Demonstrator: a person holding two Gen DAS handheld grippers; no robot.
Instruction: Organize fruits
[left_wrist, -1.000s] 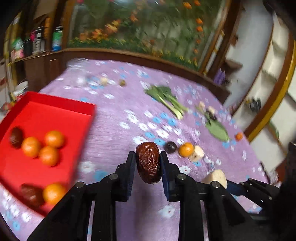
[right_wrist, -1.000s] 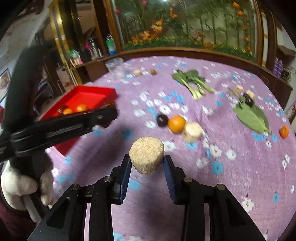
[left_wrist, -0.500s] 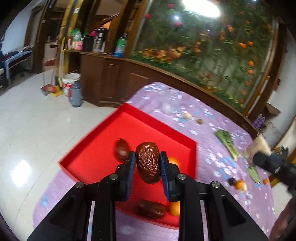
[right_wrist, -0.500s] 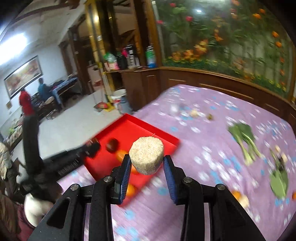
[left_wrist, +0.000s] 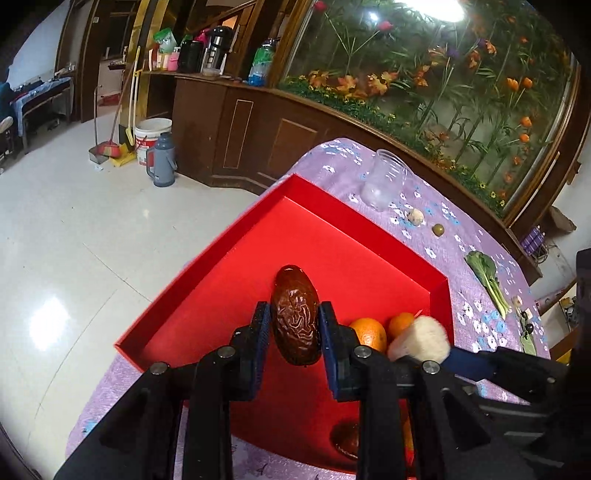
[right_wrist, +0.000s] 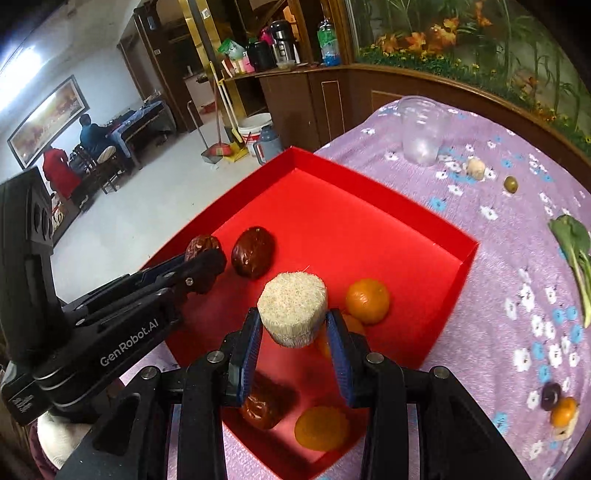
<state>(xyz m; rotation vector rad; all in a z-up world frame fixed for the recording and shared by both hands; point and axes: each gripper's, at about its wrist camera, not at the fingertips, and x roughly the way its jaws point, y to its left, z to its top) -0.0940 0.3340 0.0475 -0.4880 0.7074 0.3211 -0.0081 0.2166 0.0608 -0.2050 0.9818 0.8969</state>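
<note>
1. The left tongs (left_wrist: 295, 334) sat at the lower centre of the left wrist view, their blue pads pinching a wrinkled brown date (left_wrist: 295, 317) that stood upright between them.
2. That date hung over the red tray (left_wrist: 332, 254), which filled the middle of the frame on a purple flowered desk (left_wrist: 476, 291).
3. To the right of the date, two oranges (left_wrist: 369, 332) lay in the tray, with a pale fibrous cylinder (left_wrist: 421, 341) just beside them at the tip of the other tool.
4. In the right wrist view, the right tongs (right_wrist: 293, 349) at the lower centre were pinching that cylinder (right_wrist: 292, 308), its flat grainy top facing up, above the tray's (right_wrist: 454, 273) inner floor.
5. A loose date (right_wrist: 253, 251) lay on the tray floor left of centre; the left tongs (right_wrist: 207, 266) reached in from the left edge with their date (right_wrist: 201, 245) showing just past the tips.
6. An orange (right_wrist: 367, 301) rested right of the cylinder, and another orange (right_wrist: 321, 428) and a further date (right_wrist: 262, 406) lay low in the frame, partly hidden by the tongs.
7. At the upper right of this view, a clear plastic cup (right_wrist: 423, 129) stood on the desk (right_wrist: 491, 295); a leafy green (right_wrist: 574, 254) lay at the right edge.
</note>
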